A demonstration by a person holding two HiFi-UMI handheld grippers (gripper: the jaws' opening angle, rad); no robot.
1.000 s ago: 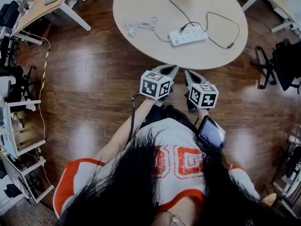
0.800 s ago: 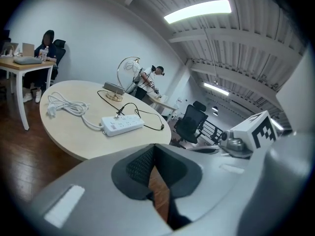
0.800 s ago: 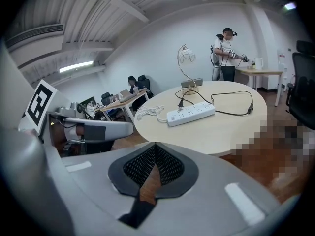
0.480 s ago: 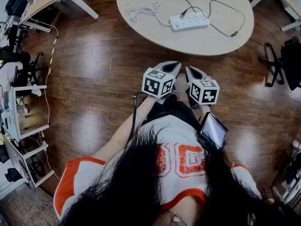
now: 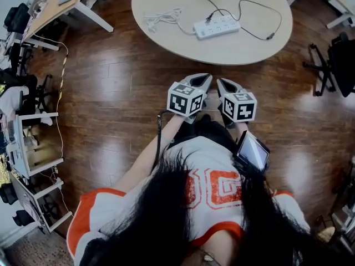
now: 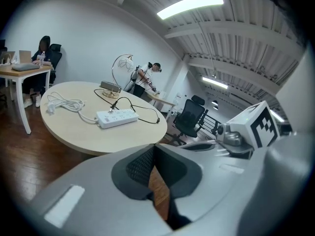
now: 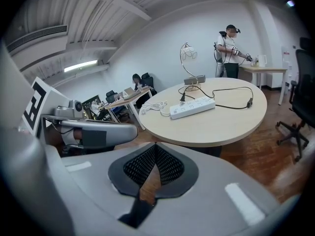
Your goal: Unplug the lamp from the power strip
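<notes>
Currently left gripper point(image 5: 203, 78) and right gripper point(image 5: 221, 82) both closed, empty, mid-frame below round table point(image 5: 244, 47); black plug point(image 5: 210, 19) sits in power strip point(image 5: 217, 26), upper centre

Dark, glossy wooden floor point(image 5: 111, 93) all around, with a pale round table point(image 5: 238, 46) ahead. There's a wooden desk point(image 5: 52, 4) upper left, shelving point(image 5: 25, 148) along the left edge, a black office chair point(image 5: 333, 60) right. White wall point(image 6: 74, 33), bright strip light point(image 6: 189, 4) overhead.
</notes>
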